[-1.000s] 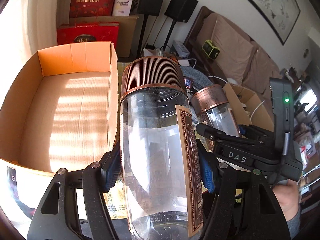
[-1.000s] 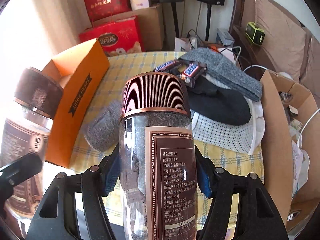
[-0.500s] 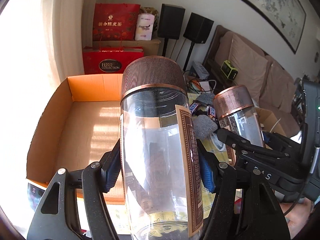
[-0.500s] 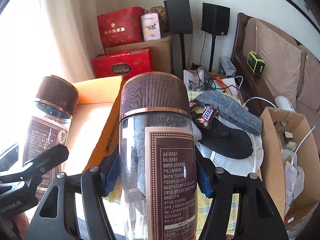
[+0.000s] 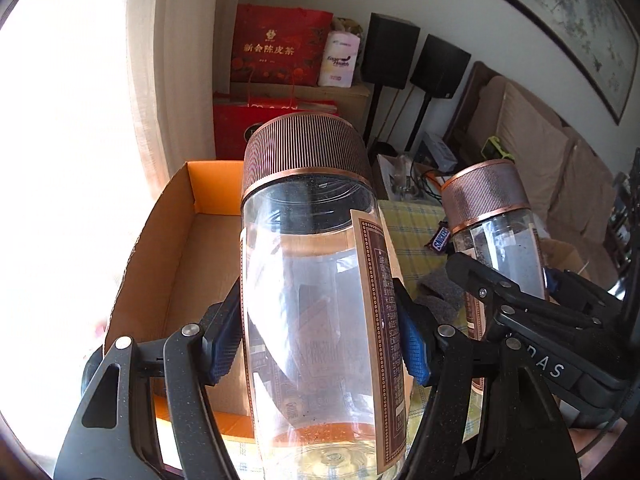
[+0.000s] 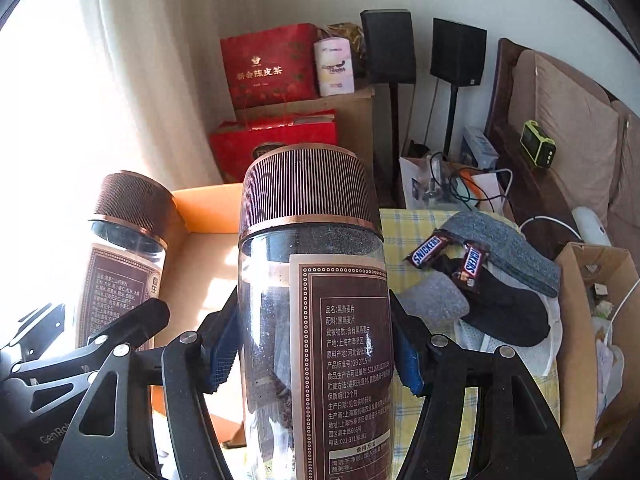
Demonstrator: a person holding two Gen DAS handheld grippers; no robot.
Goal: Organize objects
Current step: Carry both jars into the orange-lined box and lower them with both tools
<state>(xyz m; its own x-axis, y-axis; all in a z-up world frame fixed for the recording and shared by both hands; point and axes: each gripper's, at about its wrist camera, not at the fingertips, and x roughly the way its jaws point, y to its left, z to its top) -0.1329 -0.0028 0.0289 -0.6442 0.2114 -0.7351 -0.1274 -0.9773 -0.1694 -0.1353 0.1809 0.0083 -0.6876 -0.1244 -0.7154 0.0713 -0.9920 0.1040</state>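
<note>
Left wrist view: the orange cardboard box (image 5: pixel 176 264) lies open at far left, and the left hand-held gripper (image 5: pixel 320 340) is clamped on a nearly empty jar (image 5: pixel 312 280) held upright above its near edge, probably for packing inside. Right wrist view: the right hand-held gripper (image 6: pixel 312 354) likewise grips a cereal jar (image 6: pixel 312 300) aloft, while Snickers bars (image 6: pixel 448 256) and socks (image 6: pixel 500 252) wait on the desk (image 6: pixel 408 220).

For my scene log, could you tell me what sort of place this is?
Most likely a home living room: a cushioned sofa, two speakers on stands, a framed painting and stacked gift boxes.
</note>
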